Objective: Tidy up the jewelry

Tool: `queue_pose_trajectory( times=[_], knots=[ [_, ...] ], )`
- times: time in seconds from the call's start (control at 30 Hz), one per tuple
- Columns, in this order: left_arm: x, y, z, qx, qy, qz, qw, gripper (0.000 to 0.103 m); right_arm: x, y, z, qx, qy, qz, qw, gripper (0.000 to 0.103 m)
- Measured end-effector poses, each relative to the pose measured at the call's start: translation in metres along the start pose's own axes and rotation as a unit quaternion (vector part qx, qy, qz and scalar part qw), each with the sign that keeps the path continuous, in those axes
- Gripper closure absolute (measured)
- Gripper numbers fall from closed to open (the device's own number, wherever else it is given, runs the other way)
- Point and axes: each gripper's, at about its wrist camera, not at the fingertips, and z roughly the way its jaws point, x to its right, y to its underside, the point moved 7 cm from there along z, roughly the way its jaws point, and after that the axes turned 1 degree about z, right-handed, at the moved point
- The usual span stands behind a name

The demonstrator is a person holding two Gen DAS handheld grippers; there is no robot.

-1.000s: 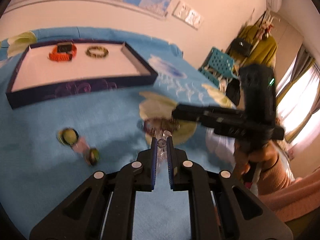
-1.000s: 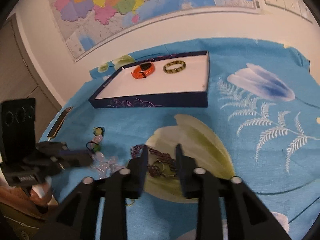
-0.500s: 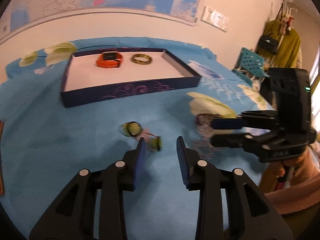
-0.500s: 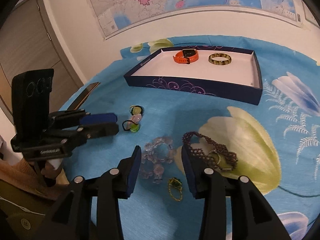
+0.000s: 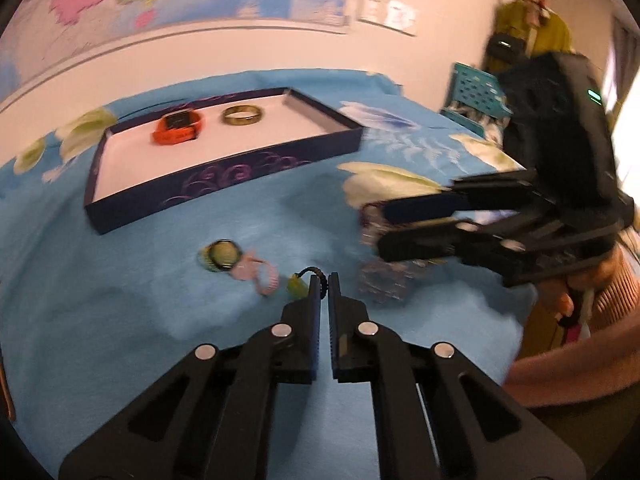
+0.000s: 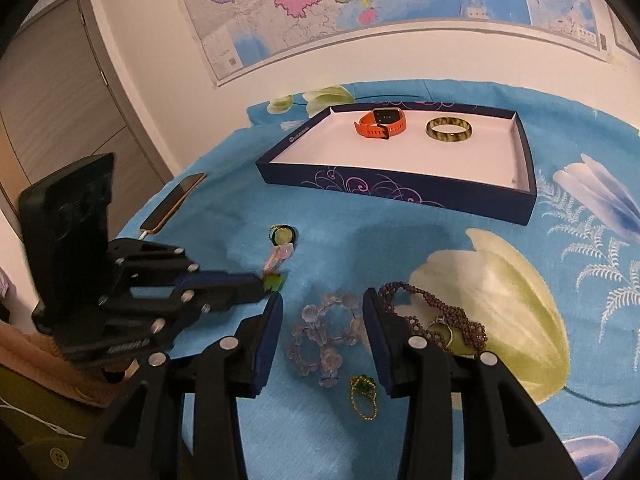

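Note:
My left gripper point(image 5: 324, 280) is shut on the black cord of a charm string point(image 5: 248, 266) that has a green disc, pink beads and a green bead. It lies on the blue flowered cloth. In the right wrist view the left gripper point(image 6: 262, 284) tips touch the green bead point(image 6: 276, 282). My right gripper point(image 6: 320, 300) is open, its fingers either side of a clear bead bracelet point(image 6: 324, 328) without pressing it. A navy tray point(image 6: 400, 196) at the back holds an orange watch point(image 6: 382, 122) and an olive bangle point(image 6: 449, 131).
A dark beaded necklace point(image 6: 436, 316) lies right of the right gripper, and a small gold chain with a green stone point(image 6: 364, 394) lies under it. A phone point(image 6: 174, 202) rests at the cloth's left edge. A person's sleeve point(image 5: 580, 344) is at the right.
The left gripper opened, swung left from the clear bracelet to the charm string and shut on its cord. The right gripper shifted left from the dark necklace to the clear bracelet and opened wider.

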Motion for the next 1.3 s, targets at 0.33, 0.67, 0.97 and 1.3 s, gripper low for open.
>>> queue_pose_trajectory(
  times=[0.33,0.67,0.97,1.3],
  knots=[
    [-0.033,-0.009,-0.004,0.009,-0.031,-0.061,0.9976,0.085,0.006,0.007,0.005,-0.013,0.011,0.008,1.000,0.063],
    [-0.034,-0.010,0.020,-0.029,-0.053,-0.042,0.9973,0.076,0.005,0.010,0.015,-0.022,0.017,0.006,1.000,0.064],
    [-0.046,-0.006,0.025,-0.039,-0.034,-0.084,0.9952,0.099,0.003,0.007,0.013,-0.015,0.015,0.001,1.000,0.090],
    [-0.046,-0.024,-0.003,0.006,-0.013,-0.095,0.9954,0.099,0.000,-0.016,-0.013,0.025,-0.010,0.011,1.000,0.093]
  ],
)
